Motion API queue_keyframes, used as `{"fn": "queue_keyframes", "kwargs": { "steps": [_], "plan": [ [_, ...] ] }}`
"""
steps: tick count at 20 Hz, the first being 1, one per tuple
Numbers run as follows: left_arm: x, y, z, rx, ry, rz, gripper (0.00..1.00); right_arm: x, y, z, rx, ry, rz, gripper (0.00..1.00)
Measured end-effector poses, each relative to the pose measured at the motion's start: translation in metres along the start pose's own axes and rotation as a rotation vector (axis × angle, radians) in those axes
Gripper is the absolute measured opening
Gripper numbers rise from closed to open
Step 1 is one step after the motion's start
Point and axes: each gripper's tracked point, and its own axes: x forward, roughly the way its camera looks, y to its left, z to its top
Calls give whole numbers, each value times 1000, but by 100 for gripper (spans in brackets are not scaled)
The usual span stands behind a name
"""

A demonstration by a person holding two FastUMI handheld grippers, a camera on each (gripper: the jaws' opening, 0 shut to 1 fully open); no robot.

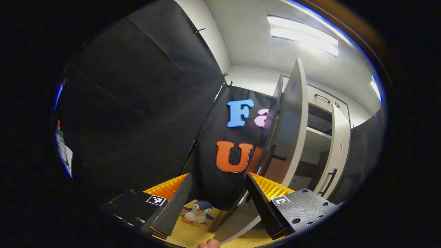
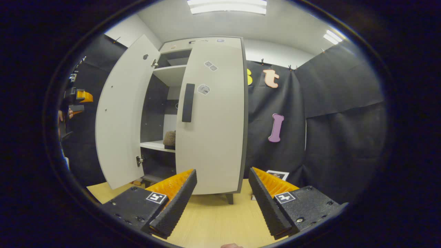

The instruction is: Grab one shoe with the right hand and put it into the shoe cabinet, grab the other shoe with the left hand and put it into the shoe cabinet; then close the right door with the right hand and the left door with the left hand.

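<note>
Shoe: a brownish shoe [image 2: 169, 138] sits on the middle shelf [image 2: 156, 145] inside the cabinet [image 2: 210, 113]; the right door hides most of it, so I cannot tell which way its toe points or how its long axis lies. A second shoe I cannot make out.
Right door: the right door [image 2: 215, 120] looks closed or almost closed; its long axis is vertical, and its dark handle [image 2: 187, 102] faces the right gripper.
Left door: the left door [image 2: 120, 117] stands wide open, upright, its inner face turned to the right gripper view. In the left gripper view it shows nearly edge-on [image 1: 291, 124], just ahead of the left gripper.
Left gripper: the left gripper [image 1: 218, 203] is wide apart and holds nothing; it is near the door's edge.
Right gripper: the right gripper [image 2: 222, 199] is also spread and empty, above the floor [image 2: 213, 220], in front of the right door.
Step, as I judge: only the left door remains to close.
Risk: a push near the hinges [image 2: 139, 160] may move the door little or let the fingers slip off. A hard swing may bounce it open again.
Around: a penguin toy [image 1: 197, 213] lies on the floor, apart from the door.
</note>
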Motion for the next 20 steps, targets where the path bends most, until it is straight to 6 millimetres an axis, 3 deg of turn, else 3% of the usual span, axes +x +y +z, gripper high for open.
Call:
{"fn": "queue_keyframes", "kwargs": {
  "steps": [5,6,7,8,11,12,16,20],
  "plan": [
    [25,8,-34,29,68,4,95,0,-11,2,6,0,-34,99],
    [27,6,-37,39,78,-3,100,0,-12,1,8,4,-38,99],
    [27,5,-38,50,75,-1,95,0,-13,-1,10,12,-42,99],
    [29,6,-36,57,57,-3,100,0,-14,-3,13,19,-43,99],
    [26,-3,-37,54,57,-17,99,0,-15,-10,20,38,-50,99],
    [22,-7,-37,81,46,-18,93,0,-13,-9,22,37,-49,99],
    [22,-34,-40,141,46,-54,93,-2,-8,-9,18,26,-37,99],
    [13,-77,-57,110,77,-149,93,2,-23,-10,5,22,-48,99]
  ]
}}
